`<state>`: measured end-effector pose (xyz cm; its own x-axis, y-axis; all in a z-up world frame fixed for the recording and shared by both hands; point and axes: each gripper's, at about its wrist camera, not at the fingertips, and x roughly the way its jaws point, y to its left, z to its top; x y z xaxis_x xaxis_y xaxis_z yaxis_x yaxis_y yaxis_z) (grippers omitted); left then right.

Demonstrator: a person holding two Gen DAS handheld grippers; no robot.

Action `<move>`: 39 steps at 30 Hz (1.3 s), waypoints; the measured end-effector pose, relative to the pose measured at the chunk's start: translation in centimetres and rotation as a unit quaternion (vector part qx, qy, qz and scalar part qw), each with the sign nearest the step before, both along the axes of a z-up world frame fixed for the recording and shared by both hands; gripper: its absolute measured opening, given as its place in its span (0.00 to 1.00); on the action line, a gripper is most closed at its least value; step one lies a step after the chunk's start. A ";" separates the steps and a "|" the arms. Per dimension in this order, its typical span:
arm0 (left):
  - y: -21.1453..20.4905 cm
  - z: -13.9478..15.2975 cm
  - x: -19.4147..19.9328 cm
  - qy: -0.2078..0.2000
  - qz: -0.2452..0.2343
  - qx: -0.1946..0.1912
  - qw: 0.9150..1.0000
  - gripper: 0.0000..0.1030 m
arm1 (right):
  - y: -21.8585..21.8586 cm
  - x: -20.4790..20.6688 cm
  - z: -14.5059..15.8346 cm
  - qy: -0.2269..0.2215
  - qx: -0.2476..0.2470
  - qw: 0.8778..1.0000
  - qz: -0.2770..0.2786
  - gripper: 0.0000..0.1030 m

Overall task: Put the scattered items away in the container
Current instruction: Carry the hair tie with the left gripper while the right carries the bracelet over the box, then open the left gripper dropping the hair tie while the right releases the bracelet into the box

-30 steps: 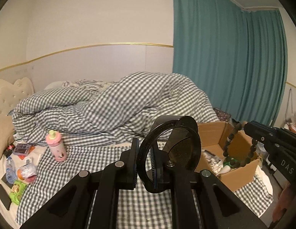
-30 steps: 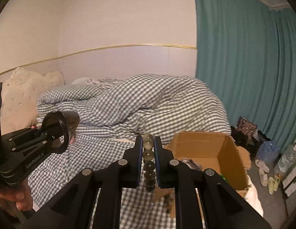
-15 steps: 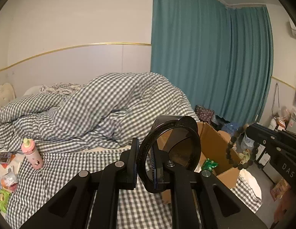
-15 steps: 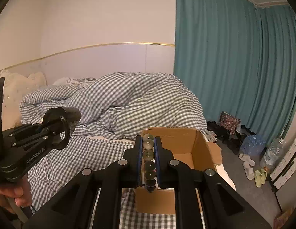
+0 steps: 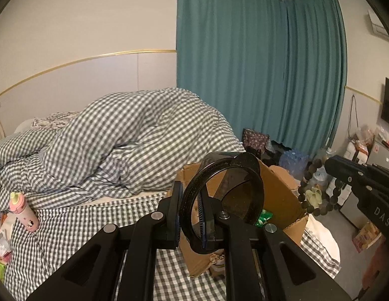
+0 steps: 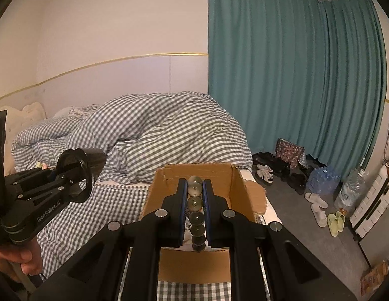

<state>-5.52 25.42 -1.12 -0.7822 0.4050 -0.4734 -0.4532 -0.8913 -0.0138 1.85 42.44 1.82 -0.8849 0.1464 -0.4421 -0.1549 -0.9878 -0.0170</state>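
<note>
1. Carrying a dark ring-shaped holder [image 5: 223,198], the left tongs [image 5: 190,215] are clamped on its rim, just short of the cardboard box [image 5: 282,195] at the bed's right edge; centre before letting go
2. Gripping a bead bracelet [image 6: 195,208], the right tongs [image 6: 195,210] hang over the box's opening; lower, then part them

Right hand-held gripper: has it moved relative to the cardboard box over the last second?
Yes. The right hand-held gripper, shut on the bead bracelet, has moved rightward over the cardboard box; earlier the box lay to its right.

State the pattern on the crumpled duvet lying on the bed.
The crumpled duvet has a grey-and-white gingham check, clearest in the right wrist view.
</note>
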 end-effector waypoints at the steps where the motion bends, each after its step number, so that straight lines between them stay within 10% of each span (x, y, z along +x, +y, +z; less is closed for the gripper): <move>1: 0.3 -0.1 -0.1 -0.001 -0.002 -0.002 1.000 0.11 | 0.4 -0.2 -0.1 -0.001 -0.001 1.000 -0.001 0.11; 39: 12.0 -14.6 -9.7 -0.165 -0.054 -0.109 0.979 0.11 | 9.4 -10.3 -12.5 -0.121 -0.055 0.991 -0.011 0.11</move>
<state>-15.18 37.43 -15.70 -0.5311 0.3381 -0.7769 -0.5475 -0.8368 0.0101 -8.45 51.86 -10.72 -0.7475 0.1047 -0.6559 -0.1815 -0.9821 0.0502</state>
